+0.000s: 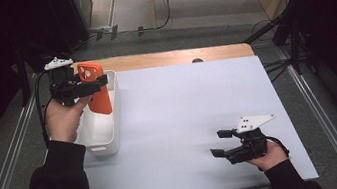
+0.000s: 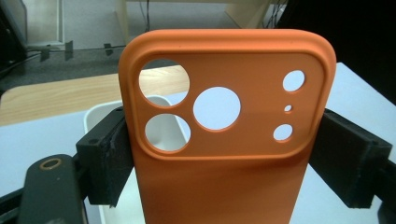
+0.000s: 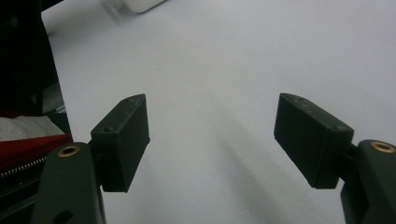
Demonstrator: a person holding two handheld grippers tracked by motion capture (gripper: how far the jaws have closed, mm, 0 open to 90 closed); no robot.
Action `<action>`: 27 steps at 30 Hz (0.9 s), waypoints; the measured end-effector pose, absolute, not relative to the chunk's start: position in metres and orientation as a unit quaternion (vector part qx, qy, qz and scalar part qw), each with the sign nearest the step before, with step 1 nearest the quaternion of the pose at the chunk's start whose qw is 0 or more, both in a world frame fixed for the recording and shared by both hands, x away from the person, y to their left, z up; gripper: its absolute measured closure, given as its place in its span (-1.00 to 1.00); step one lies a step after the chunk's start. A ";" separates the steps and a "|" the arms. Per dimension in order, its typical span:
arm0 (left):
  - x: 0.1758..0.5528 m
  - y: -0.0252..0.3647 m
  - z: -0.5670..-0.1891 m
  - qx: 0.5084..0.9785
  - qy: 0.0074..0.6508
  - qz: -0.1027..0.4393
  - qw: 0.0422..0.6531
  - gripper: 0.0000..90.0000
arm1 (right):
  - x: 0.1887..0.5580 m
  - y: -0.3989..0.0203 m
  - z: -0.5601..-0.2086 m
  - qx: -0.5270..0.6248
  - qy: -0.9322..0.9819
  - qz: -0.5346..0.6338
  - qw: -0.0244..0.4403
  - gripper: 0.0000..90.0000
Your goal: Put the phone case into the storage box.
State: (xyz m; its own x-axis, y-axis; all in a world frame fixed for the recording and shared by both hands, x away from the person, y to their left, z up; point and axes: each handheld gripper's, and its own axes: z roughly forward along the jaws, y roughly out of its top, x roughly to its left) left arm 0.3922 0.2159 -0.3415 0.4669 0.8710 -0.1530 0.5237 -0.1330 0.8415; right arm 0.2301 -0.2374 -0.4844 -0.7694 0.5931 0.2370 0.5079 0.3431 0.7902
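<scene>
**Phone case held over the bin, right gripper idle**

Count first: one orange phone case (image 1: 96, 87), one white bin (image 1: 109, 128), one white table (image 1: 195, 120), two grippers. No brand, label or writing can be read on any of them.

The left gripper (image 1: 85, 87) is clenched on the phone case, its two black jaws pressing the case's long side edges just below the camera panel. In the left gripper view the case (image 2: 229, 135) stands upright between the pads, its back towards the camera, with three large round cut-outs and three smaller ones to their right. Part of the bin's rim (image 2: 105, 109) shows through and beside those holes, behind and below the case. From above, the case hangs over the bin's far end, its lower edge near the rim on the side facing the right gripper.

The right gripper (image 1: 220, 142) is released, its jaws spread wide with nothing between them, held low over bare table (image 3: 224, 70) well apart from the case. Open tabletop lies all around it. The near edge of the table is close behind that hand, and the bin sits at the table's edge on the left gripper's side.
</scene>
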 end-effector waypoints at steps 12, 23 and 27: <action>0.416 0.209 -0.338 0.732 0.482 0.209 0.434 -0.65 | 0.231 -0.240 -0.485 0.340 0.816 0.465 0.044 -0.44; 0.437 0.208 -0.336 0.719 0.496 0.229 0.429 -0.65 | 0.231 -0.243 -0.486 0.341 0.815 0.466 0.045 -0.44; 0.445 0.205 -0.335 0.715 0.500 0.238 0.427 -0.65 | 0.230 -0.243 -0.486 0.341 0.815 0.466 0.044 -0.44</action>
State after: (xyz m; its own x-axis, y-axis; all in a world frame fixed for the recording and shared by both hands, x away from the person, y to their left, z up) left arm 0.4446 0.2049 -0.3353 0.3864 0.9182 -0.0870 0.5118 -0.1350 0.8484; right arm 0.2304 -0.2430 -0.4855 -0.7639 0.5963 0.2468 0.5149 0.3325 0.7901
